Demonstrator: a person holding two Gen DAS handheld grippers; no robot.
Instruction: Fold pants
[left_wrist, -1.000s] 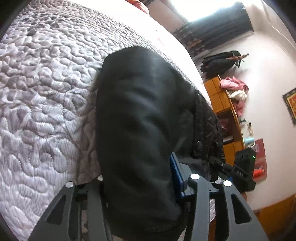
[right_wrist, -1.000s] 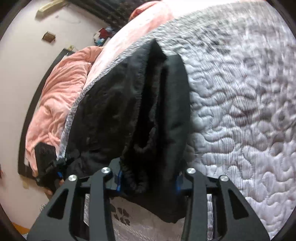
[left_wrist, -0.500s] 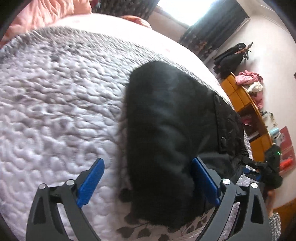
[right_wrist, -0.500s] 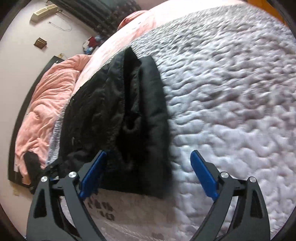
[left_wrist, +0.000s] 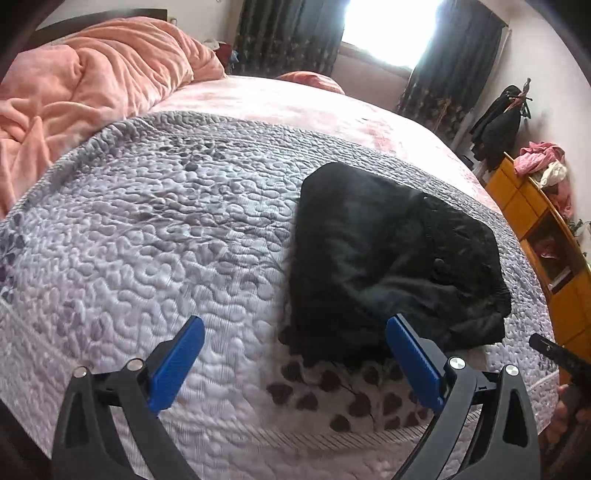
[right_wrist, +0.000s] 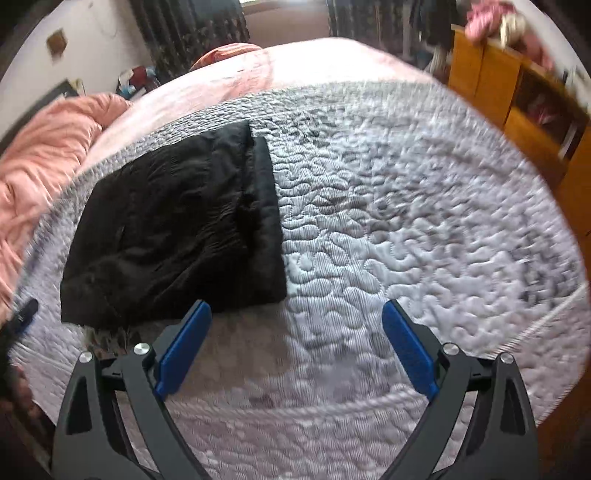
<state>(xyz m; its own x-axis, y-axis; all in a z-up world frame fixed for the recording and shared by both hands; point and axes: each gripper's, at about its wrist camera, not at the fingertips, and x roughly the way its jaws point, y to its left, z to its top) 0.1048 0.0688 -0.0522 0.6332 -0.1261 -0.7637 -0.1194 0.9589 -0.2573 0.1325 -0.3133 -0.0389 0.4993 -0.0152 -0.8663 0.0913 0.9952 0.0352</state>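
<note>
Lying folded pants (left_wrist: 388, 258), R view blurred

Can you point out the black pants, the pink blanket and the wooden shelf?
pants (right_wrist: 177, 221): right wrist view, middle of the folded bundle.
pink blanket (left_wrist: 74, 85): left wrist view, crumpled top.
wooden shelf (left_wrist: 532, 206): left wrist view, upper front panel.

Place: home bedroom
Signs: bed (left_wrist: 258, 103) with quilt (left_wrist: 147, 240), pink duvet (left_wrist: 74, 85), curtains (left_wrist: 288, 33), wooden shelf (left_wrist: 546, 229) with clothes
</note>
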